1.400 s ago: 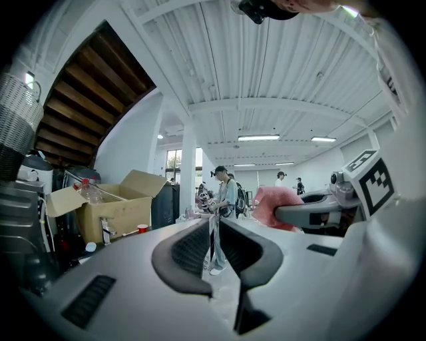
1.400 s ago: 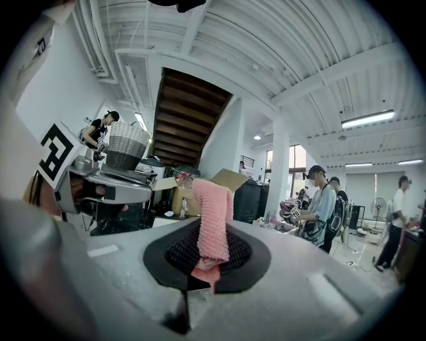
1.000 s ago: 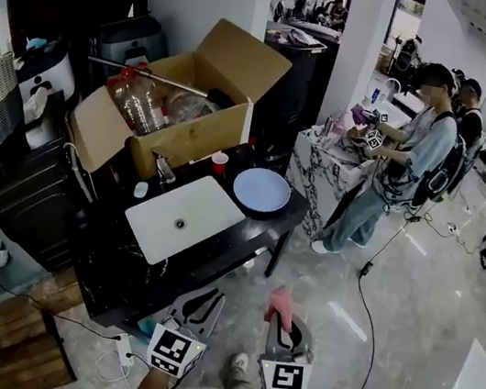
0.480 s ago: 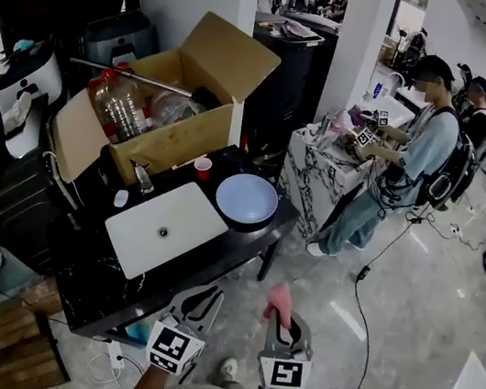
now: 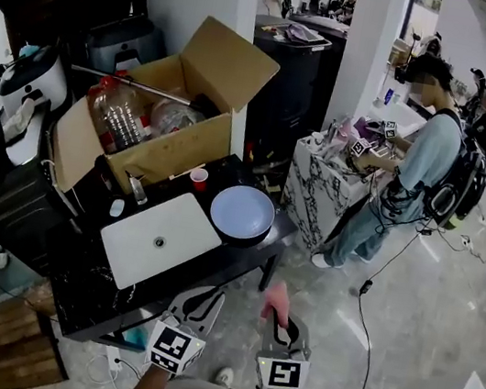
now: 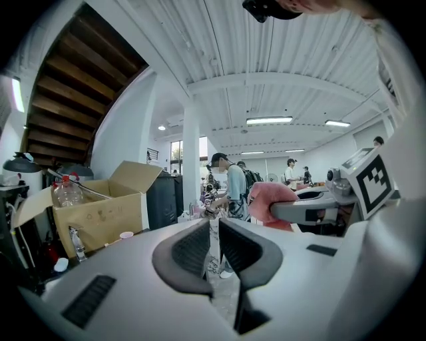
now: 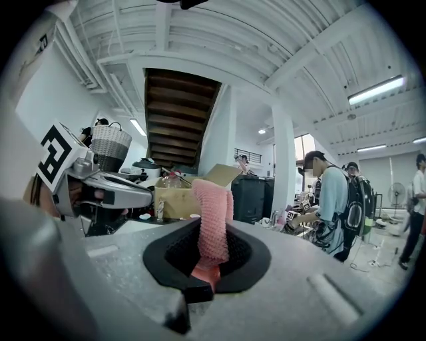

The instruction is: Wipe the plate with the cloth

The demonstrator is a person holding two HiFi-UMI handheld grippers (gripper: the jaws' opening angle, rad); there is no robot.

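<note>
— Taking in what first, biggest down?

— Looking down on a black table (image 5: 234, 258), carrying an open cardboard box (image 5: 177, 145) at the back, a white sink (image 5: 184, 223) in the middle, and a pale blue plate (image 5: 242, 212) at the right end, just beside the sink.

— And placing the plate against the grippers how?

— Putting it well ahead of both, up on the table, touching neither. Finding both grippers low in the head view, hanging over the floor in front of the table edge.

— Reading the right gripper (image 7: 212, 243) as what?

— Pinching a pink cloth (image 7: 213, 220) between the jaws. Noting the cloth sticking up past the tips, knit texture showing, well apart from the plate.

— And the left gripper (image 6: 214, 243)?

— Holding nothing. Seeing the jaws drawn nearly together, with only a thin slit between the pads and floor showing through it. Sitting just beside the right one, level with it.

— Spotting anything smaller?

— Picking out a small red cup (image 5: 198, 177) on the table, between the box and the plate.

— Reading any brands or writing?

— Making out only black-and-white square markers on the gripper cubes. Catching faint marks on the box front in the left gripper view, too small to read.
</note>
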